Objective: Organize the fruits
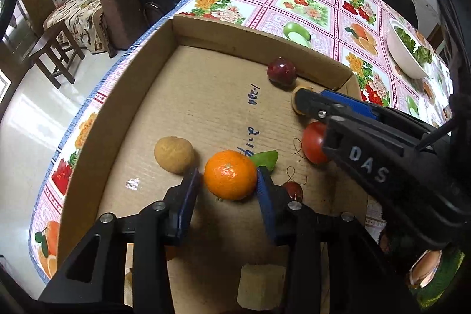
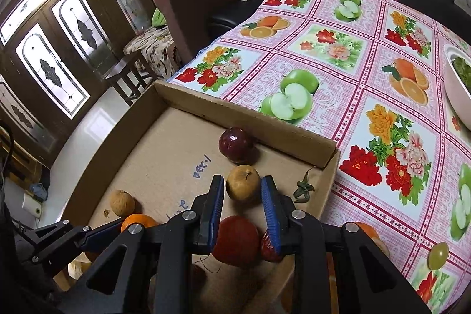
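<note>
Orange (image 1: 230,174): round, bright, finely pitted skin with a small stem scar; sits on the floor of the box (image 1: 117,96), between the left gripper's pads.
Left gripper (image 1: 229,184): angled steeply down into the box; jaws part open, the left pad clear of the orange, the right pad at its edge, contact unclear.
Right gripper (image 2: 242,194): also tilted down into the box; jaws narrow, straddling a brown fruit (image 2: 243,182) with a gap on each side.
Brown fruit: small, dull, rough skin, short stem on top.
Other fruit: a glossy dark red one (image 2: 236,145) by the far wall, a smooth red one (image 2: 235,240) under the right gripper, 1 more brown one (image 1: 174,154) left of the orange.
Box: shallow corrugated cardboard tray, blue writing on its floor.
Table (image 2: 338,28): glossy pink cloth printed with fruit and flowers; a white bowl (image 2: 456,90) of greens at the right.
</note>
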Tool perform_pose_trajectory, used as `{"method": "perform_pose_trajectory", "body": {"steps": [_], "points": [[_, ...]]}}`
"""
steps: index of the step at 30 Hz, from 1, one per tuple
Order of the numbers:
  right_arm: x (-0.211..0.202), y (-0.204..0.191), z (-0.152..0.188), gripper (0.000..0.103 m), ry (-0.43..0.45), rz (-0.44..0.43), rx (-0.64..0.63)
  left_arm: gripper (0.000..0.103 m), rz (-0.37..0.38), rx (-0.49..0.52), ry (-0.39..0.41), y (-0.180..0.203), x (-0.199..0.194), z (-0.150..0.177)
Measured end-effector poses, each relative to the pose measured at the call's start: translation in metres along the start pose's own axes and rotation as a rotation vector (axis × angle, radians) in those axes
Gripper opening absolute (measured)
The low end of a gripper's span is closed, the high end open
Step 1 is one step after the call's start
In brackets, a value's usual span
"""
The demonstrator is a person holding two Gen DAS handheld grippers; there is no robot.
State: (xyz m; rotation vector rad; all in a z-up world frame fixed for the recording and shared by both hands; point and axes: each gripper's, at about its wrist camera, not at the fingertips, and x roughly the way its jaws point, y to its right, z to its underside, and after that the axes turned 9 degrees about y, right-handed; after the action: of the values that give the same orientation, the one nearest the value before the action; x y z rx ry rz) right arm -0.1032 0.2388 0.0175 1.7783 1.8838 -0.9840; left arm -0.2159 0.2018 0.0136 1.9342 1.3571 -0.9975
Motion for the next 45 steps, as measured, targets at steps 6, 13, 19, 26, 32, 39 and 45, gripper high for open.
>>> {"method": "perform_pose_trajectory", "body": {"steps": [6, 13, 19, 26, 32, 39, 45], "points": [[-0.022, 0.001, -0.001, 0.031, 0.035, -0.031, 0.014, 0.048, -0.01, 0.0, 0.036, -0.004, -0.021, 0.006], [-0.055, -0.007, 0.01, 0.046, 0.064, -0.063, -0.047, 0.049, 0.011, -0.002, 0.083, -0.011, -0.054, 0.026], [-0.088, -0.019, 0.025, 0.064, 0.095, -0.097, -0.159, 0.049, 0.007, 0.029, 0.124, -0.016, -0.083, 0.05], [-0.124, -0.031, 0.047, 0.074, 0.11, -0.141, -0.286, 0.054, -0.008, 0.052, 0.166, -0.025, -0.115, 0.076], [-0.145, -0.045, 0.073, 0.079, 0.084, -0.233, -0.42, 0.056, -0.022, 0.033, 0.169, -0.031, -0.13, 0.099], [-0.161, -0.06, 0.104, 0.079, 0.032, -0.294, -0.575, 0.056, -0.062, 0.04, 0.176, -0.037, -0.14, 0.123], [-0.172, -0.061, 0.116, 0.08, 0.025, -0.331, -0.603, 0.059, -0.066, 0.021, 0.182, -0.046, -0.148, 0.136]]}}
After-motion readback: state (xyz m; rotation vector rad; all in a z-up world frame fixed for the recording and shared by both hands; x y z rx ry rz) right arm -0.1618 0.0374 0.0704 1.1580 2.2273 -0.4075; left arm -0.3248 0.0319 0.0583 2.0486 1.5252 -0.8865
